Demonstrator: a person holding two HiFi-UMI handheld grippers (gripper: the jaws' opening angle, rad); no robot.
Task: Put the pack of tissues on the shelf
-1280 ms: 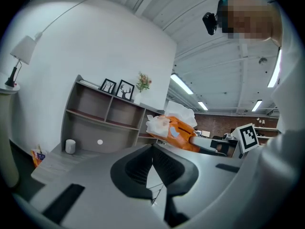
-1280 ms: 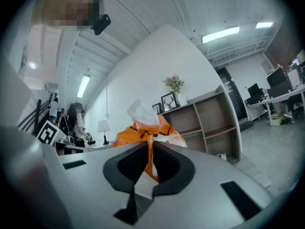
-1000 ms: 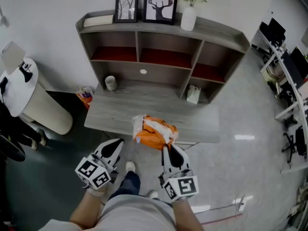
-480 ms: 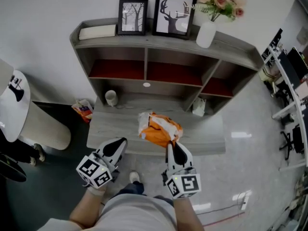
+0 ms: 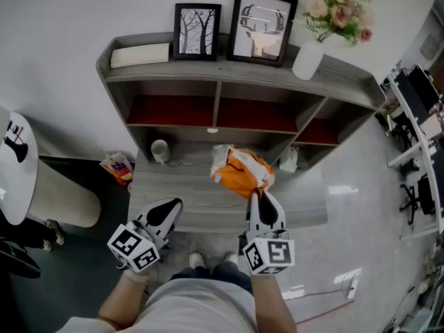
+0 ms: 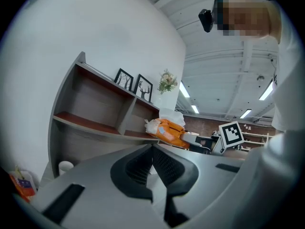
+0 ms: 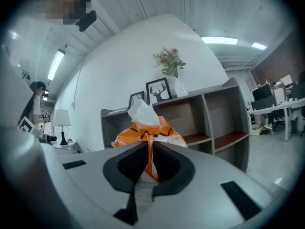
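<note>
An orange and white pack of tissues [image 5: 241, 173] hangs in the air over the grey desk [image 5: 173, 193], in front of the shelf's [image 5: 229, 82] middle compartment. My right gripper [image 5: 259, 194] is shut on the pack's near edge; in the right gripper view the pack [image 7: 147, 130] is pinched between the jaws of the right gripper [image 7: 150, 157], a white tissue poking from its top. My left gripper [image 5: 172, 205] hovers at the desk's front left, shut and empty. From the left gripper view the left gripper [image 6: 152, 152] shows the pack [image 6: 166, 130] off to the right.
Two framed pictures [image 5: 196, 31] [image 5: 262, 26], a white vase of flowers [image 5: 308, 59] and a book [image 5: 140, 54] stand on the shelf's top. A white cup [image 5: 160, 150] and a white tissue holder [image 5: 288, 159] sit at the desk's back. A white lamp table [image 5: 17, 168] is left.
My right gripper has carried the pack up and forward, from over the desk's front edge toward the shelf's middle compartment. The left gripper has hardly moved.
</note>
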